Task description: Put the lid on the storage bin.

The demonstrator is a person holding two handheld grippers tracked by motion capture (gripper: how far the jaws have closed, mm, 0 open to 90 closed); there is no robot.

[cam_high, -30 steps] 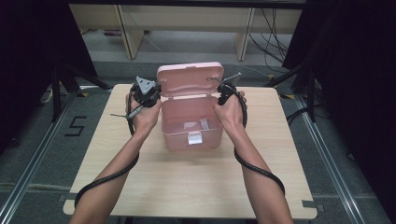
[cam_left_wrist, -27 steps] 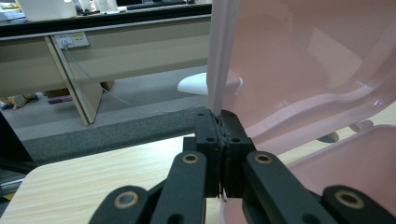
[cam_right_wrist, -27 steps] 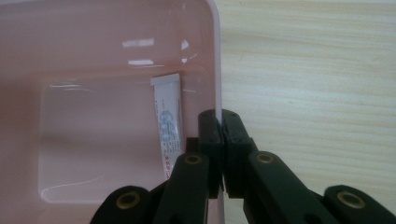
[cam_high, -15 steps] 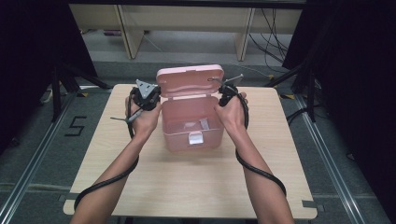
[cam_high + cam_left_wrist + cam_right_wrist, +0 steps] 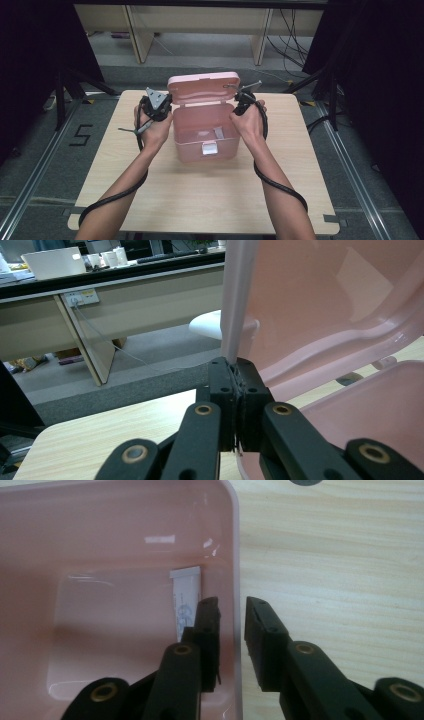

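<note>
A pink plastic box [image 5: 205, 132] stands near the middle of the wooden table [image 5: 200, 195], slightly toward its far edge, with its long axis running left to right across the table. Its hinged lid [image 5: 202, 88] stands raised, roughly upright along the far rim; the latch [image 5: 209, 149] faces the person. Inside, a white label [image 5: 186, 602] lies on the floor of the box.

The left gripper [image 5: 235, 390] sits at the box's far-left corner, its jaws closed on the left edge of the lid. The right gripper [image 5: 232, 630] is at the box's right side; its jaws are partly open and straddle the right wall [image 5: 235, 580], one jaw inside, one outside. Whether either pad touches the wall cannot be told.

The box lies between the two hands, each gripper just beside one short end, neither nearer. The lid pivots about the long far edge, so any closing or opening swing would probably be led by the left gripper while the right steadies the body.
</note>
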